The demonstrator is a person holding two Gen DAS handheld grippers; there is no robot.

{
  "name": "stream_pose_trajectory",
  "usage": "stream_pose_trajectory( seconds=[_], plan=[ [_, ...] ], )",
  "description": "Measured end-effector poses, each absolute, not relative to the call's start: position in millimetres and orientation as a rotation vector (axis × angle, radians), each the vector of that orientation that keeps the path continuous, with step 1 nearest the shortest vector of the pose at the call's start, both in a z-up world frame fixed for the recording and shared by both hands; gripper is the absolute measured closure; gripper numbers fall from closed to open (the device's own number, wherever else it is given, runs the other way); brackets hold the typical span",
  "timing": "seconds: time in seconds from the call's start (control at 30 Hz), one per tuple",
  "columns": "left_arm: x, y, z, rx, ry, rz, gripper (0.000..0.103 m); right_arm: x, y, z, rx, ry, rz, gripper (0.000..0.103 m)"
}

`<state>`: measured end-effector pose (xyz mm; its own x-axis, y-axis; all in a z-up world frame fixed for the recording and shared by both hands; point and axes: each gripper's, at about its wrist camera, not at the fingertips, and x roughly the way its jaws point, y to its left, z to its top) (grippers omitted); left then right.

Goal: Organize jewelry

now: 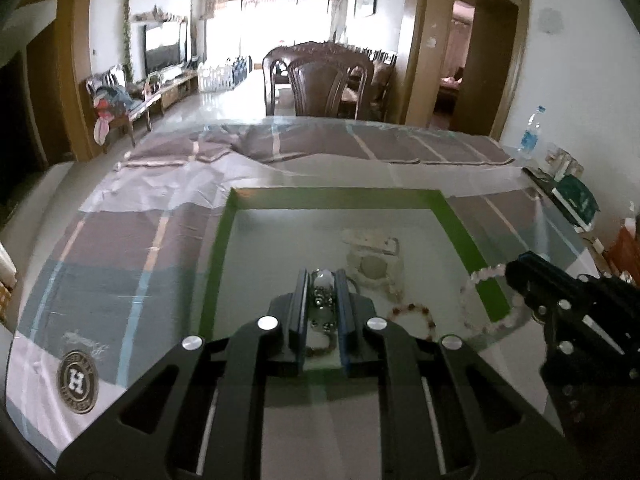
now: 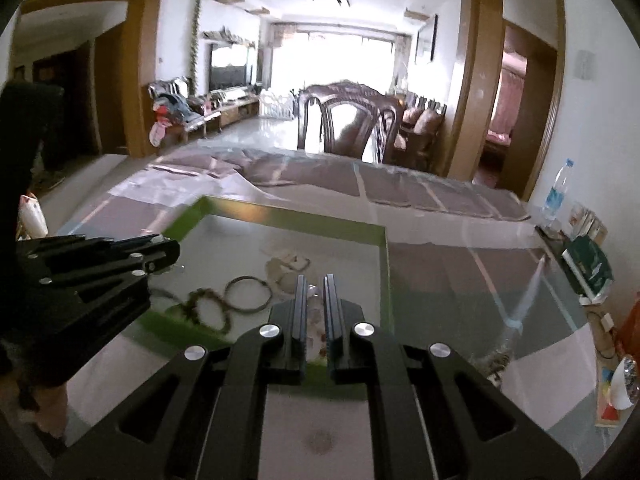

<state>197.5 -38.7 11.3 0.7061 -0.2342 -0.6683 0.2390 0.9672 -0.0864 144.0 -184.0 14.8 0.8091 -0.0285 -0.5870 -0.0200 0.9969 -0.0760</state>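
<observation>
1. We log the left gripper [image 1: 322,280]: jaws nearly closed, clamping a silver-and-white bead bracelet [image 1: 322,295] above the green-edged tray [image 1: 332,194].
2. We log the right gripper [image 2: 316,285]: jaws narrowly parted, pinching a pale pink bead bracelet [image 1: 485,280] that hangs over the tray's right edge.
3. We log inside the tray: a reddish bead bracelet [image 1: 412,314], a thin metal bangle [image 2: 246,294], and a clear packet [image 1: 374,264].
4. We log the tray resting on the plaid-covered tabletop [image 1: 120,248].
</observation>
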Motion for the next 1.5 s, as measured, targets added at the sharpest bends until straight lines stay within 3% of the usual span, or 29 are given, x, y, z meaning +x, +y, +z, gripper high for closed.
stream_pose_trajectory(
  seconds=[0.2,0.23,0.27,0.3,0.37,0.43,0.57,0.73,0.93,1.0,1.07,1.4,1.5],
  plan=[
    [221.1,-39.4,-9.8,-0.039,0.795,-0.253,0.088,179.5,-195.8,-2.7,-0.004,0.695,-0.023,0.095],
    [222.3,-38.0,-11.3,-0.042,0.793,-0.241,0.077,181.0,-195.7,-5.9,-0.004,0.706,-0.022,0.095],
    [222.1,-36.0,-11.3,-0.049,0.792,-0.235,0.062,180.6,-195.7,-7.8,-0.006,0.709,-0.024,0.087],
    [220.6,-33.6,-10.9,-0.058,0.788,-0.233,0.058,178.3,-197.5,-9.2,-0.004,0.711,-0.028,0.069],
    [211.2,-29.7,-6.3,-0.058,0.766,-0.234,0.055,167.6,-204.2,-7.7,0.030,0.701,-0.034,0.055],
    [196.7,-28.0,-4.0,-0.027,0.755,-0.232,0.054,145.9,-214.4,-6.3,0.078,0.695,0.003,0.055],
    [143.4,-20.8,-15.7,0.092,0.730,-0.200,0.041,95.4,-231.8,-19.8,0.107,0.732,0.034,0.055],
    [104.1,-13.3,-51.9,0.166,0.805,-0.249,0.041,84.2,-232.7,-71.1,0.059,0.857,0.073,0.055],
    [90.7,-2.4,-72.5,0.142,0.860,-0.249,0.038,98.0,-218.7,-94.7,0.046,0.917,0.127,0.055],
    [86.2,-1.2,-78.5,0.129,0.873,-0.257,0.038,99.5,-212.4,-99.5,0.029,0.943,0.144,0.075],
    [84.4,0.1,-84.1,0.126,0.884,-0.259,0.038,96.1,-206.3,-101.8,0.010,0.951,0.156,0.081],
    [59.0,0.8,-89.7,0.105,0.869,-0.297,0.037,51.6,-194.1,-99.3,0.002,0.951,0.177,0.080],
    [54.8,-7.7,-94.6,0.117,0.878,-0.326,0.037,43.1,-191.4,-101.4,-0.019,0.933,0.155,0.068]
  ],
)
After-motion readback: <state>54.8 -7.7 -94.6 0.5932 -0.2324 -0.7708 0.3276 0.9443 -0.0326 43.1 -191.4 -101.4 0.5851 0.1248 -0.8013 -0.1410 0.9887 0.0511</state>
